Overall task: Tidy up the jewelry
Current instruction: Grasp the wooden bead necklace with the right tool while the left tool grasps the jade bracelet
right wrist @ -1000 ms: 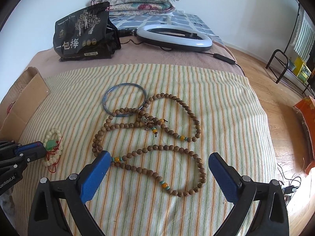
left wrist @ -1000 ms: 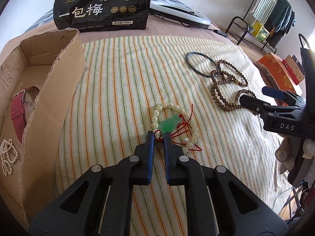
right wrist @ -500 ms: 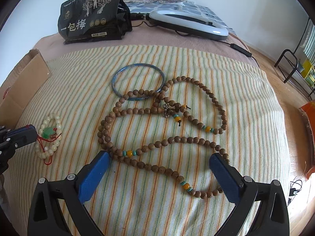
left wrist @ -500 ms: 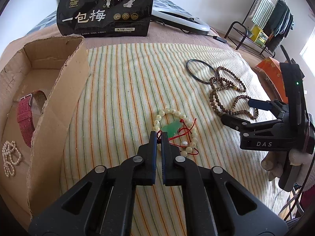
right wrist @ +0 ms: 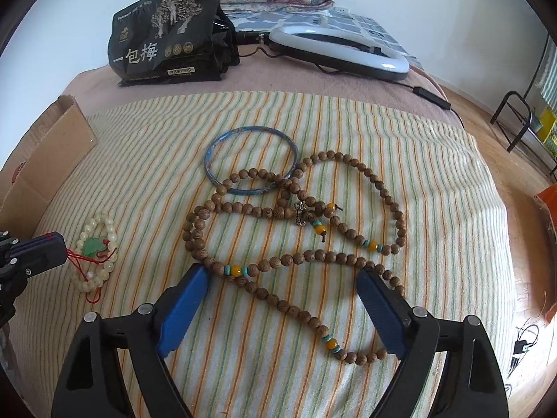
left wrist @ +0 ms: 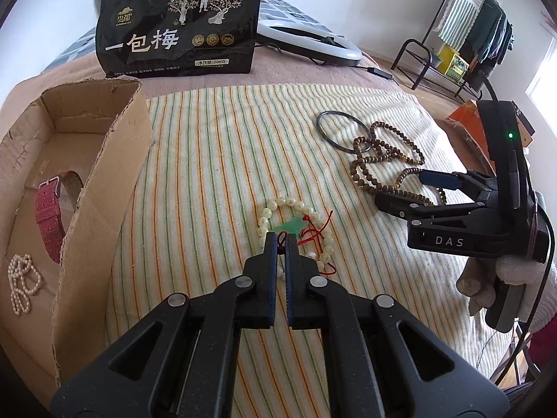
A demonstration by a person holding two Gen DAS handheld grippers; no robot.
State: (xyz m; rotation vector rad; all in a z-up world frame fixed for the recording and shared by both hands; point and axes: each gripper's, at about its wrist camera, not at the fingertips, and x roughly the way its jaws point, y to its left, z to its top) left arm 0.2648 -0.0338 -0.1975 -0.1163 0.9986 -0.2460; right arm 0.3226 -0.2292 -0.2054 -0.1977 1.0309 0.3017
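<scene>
A cream towel with orange and green stripes (right wrist: 348,139) covers a pinkish-brown bedspread (right wrist: 278,80), with wooden floor and a white wall beyond. The left gripper (left wrist: 281,238) is pinched tight on the red cord of the pale bead bracelet with a green pendant (left wrist: 296,224), near the open cardboard box (left wrist: 104,181) holding a red watch strap (left wrist: 48,219) and small pearl strand (left wrist: 21,278). The right gripper (right wrist: 282,278) has its jaws wide and closing, with the long brown wooden bead necklace (right wrist: 313,254) between them, unpressed. A thin blue bangle (right wrist: 250,158) lies partly under the necklace's far loop.
</scene>
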